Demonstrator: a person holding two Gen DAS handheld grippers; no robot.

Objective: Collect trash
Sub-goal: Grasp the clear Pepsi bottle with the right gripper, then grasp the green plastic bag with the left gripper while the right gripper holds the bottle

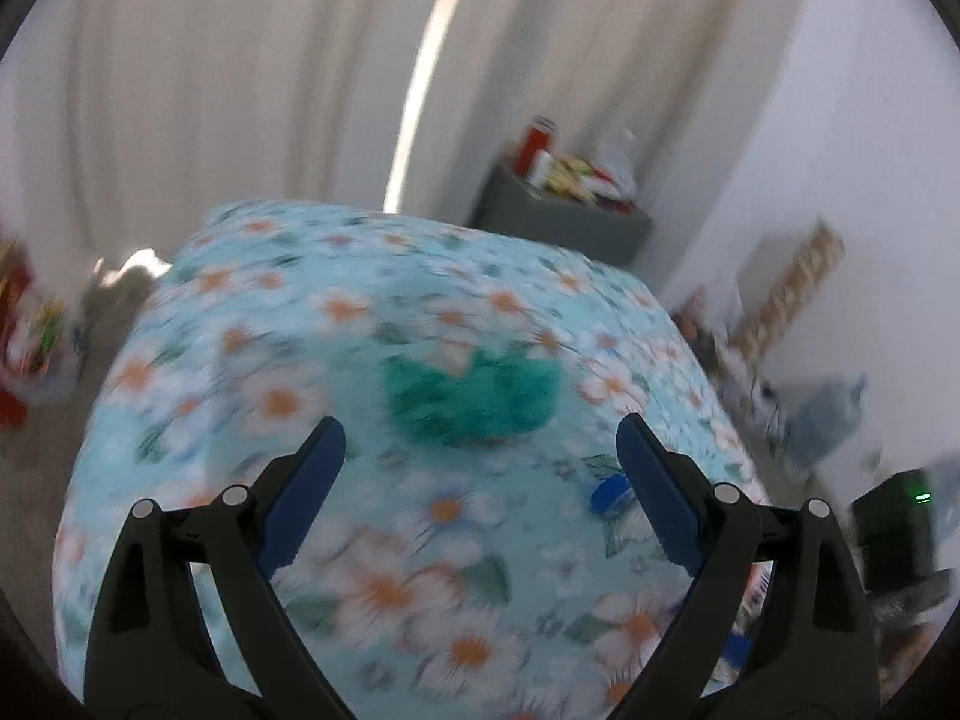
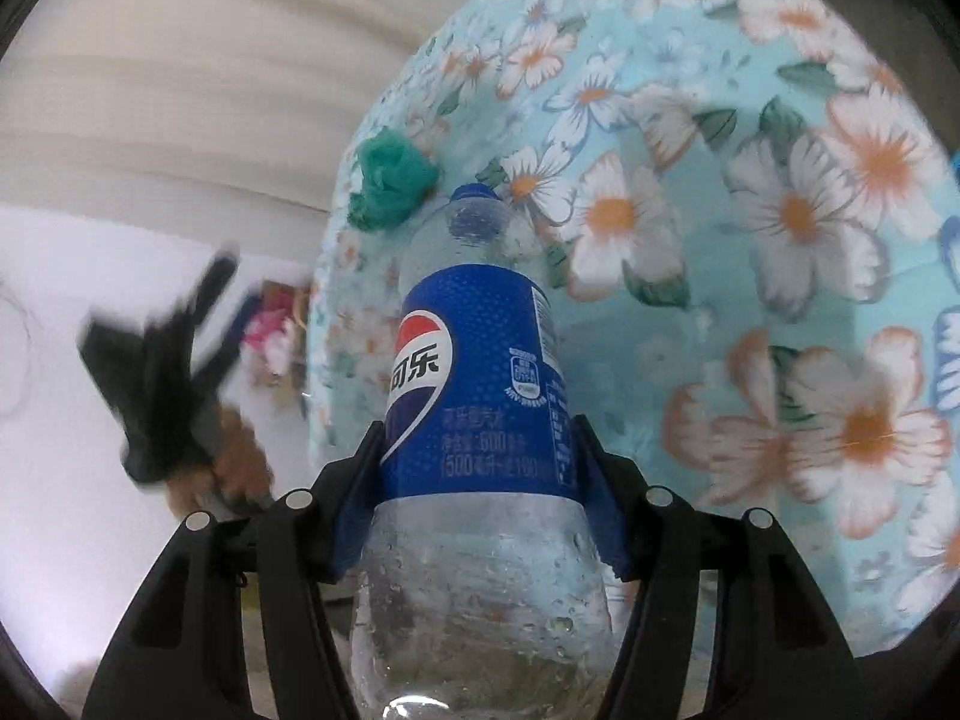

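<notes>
over floral bedspread (image 2: 780, 210), right gripper (image 2: 477, 468) clamping bottle (image 2: 480, 372)

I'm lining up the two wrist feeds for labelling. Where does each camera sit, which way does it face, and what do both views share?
Left wrist: on the left gripper, looking along its open, empty blue-padded fingers, angled down at the floral bedspread, curtains behind.
Right wrist: on the right gripper, looking along its fingers, which clamp an empty Pepsi bottle whose cap points away; the other gripper shows blurred at left, held in a hand.
Shared: the bedspread and the crumpled green bag lying on it.
</notes>
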